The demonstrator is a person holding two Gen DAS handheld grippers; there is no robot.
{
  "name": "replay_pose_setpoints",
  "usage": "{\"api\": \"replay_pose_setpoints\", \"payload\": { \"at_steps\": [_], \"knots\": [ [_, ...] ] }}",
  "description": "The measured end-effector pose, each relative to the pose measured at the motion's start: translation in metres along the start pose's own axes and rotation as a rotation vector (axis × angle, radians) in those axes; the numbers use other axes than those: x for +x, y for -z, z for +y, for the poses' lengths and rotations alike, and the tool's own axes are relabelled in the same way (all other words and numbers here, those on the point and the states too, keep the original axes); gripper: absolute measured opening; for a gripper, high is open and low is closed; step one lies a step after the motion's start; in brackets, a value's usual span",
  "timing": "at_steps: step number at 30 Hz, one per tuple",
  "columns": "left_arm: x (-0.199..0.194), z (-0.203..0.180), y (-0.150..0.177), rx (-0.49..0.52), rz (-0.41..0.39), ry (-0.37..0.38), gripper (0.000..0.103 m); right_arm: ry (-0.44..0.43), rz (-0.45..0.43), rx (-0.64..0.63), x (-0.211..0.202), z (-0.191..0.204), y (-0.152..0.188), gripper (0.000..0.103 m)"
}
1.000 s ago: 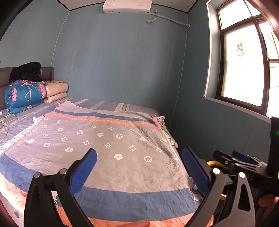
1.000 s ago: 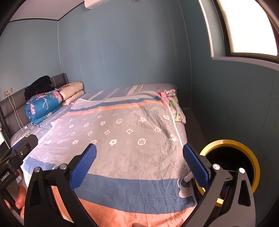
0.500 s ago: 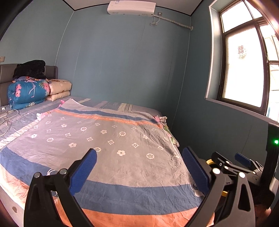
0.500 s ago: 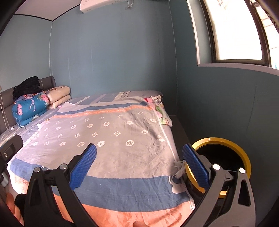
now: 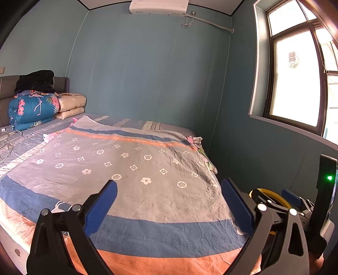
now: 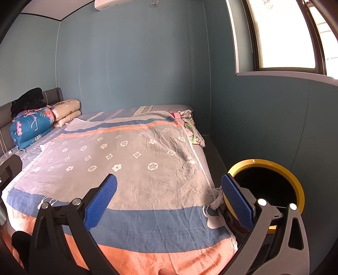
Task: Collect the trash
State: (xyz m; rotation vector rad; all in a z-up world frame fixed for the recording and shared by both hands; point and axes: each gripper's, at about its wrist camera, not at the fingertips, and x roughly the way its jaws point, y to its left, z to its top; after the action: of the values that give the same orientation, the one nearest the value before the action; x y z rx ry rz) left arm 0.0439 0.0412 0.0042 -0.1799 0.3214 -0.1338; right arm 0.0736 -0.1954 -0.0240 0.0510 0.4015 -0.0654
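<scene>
**Operator:** Tongs first. My left tongs point(image 5: 169, 207) hang spread wide over the foot of the bed point(image 5: 118, 169), nothing between the blue pads. My right tongs point(image 6: 169, 203) are spread the same way and also hold nothing.

**Partner:** Where is the trash?

**Operator:** I see 1 crumpled white scrap point(image 6: 216, 196) at the right edge of the bed near its foot, just beside the inner face of my right tongs' right pad point(image 6: 236, 203). Whether pad and scrap touch, I cannot tell. In the left view it shows only as a small pale bit point(image 5: 237, 227) peeking from behind the right pad there.

**Partner:** And the bin?

**Operator:** A bin point(image 6: 295, 184) with a yellow rim and a dark inside sits on the floor between the bed and the blue wall, right beside the scrap. From the left view only an arc of the rim point(image 5: 268, 193) shows behind the right tongs point(image 5: 295, 201).

**Partner:** Anything else on the bed?

**Operator:** A grey cover point(image 6: 137, 152) with white flower marks and blue and orange bands lies over it, a bit wrinkled. At the head end I see a folded blue floral quilt point(image 5: 31, 110), 2 stacked beige folded quilts point(image 5: 70, 105) and a black garment point(image 5: 36, 79) on top. A white cable point(image 5: 8, 139) lies along the left edge. A window point(image 5: 295, 80) is on the right wall, and an air conditioner point(image 5: 158, 6) is mounted high on the far wall.
</scene>
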Motion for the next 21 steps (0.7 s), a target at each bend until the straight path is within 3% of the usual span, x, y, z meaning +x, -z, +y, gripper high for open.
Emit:
{"api": "replay_pose_setpoints", "payload": {
  "at_steps": [21],
  "knots": [
    [0.0076, 0.0033, 0.0029, -0.003, 0.025, 0.009, 0.095, 0.005, 0.024, 0.014, 0.0056, 0.0022, 0.0094, 0.095]
  ]
}}
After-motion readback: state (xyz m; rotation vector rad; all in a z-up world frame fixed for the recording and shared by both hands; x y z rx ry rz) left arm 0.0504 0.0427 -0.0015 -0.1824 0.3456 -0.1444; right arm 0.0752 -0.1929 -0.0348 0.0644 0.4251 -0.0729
